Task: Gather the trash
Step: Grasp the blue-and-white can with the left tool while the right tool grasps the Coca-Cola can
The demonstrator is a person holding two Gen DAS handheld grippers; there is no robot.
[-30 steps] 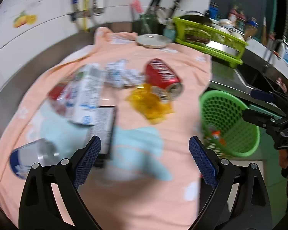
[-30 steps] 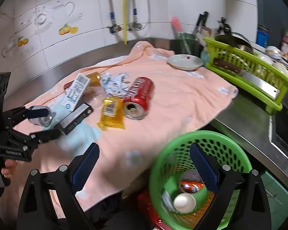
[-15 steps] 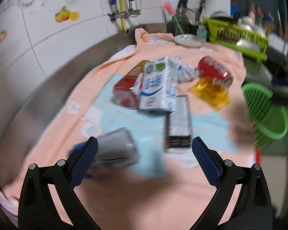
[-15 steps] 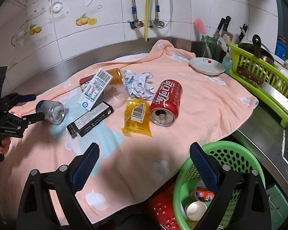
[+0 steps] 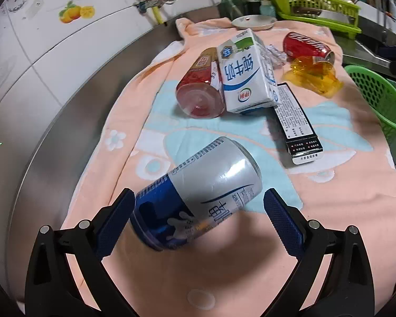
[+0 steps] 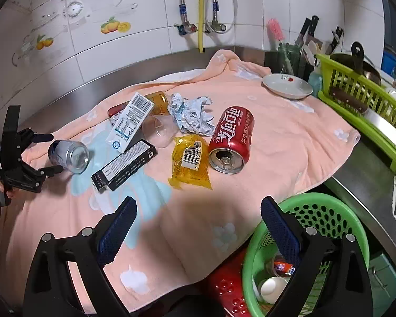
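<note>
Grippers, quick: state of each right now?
Left gripper: open, jaws around the blue and silver can, not clamped.
Right gripper: open, empty, over the towel.

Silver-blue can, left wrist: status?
Left gripper open, fingers straddling silver-blue can, no grip. Right gripper open, empty. Green basket beyond towel edge. Nothing blocking.
</note>
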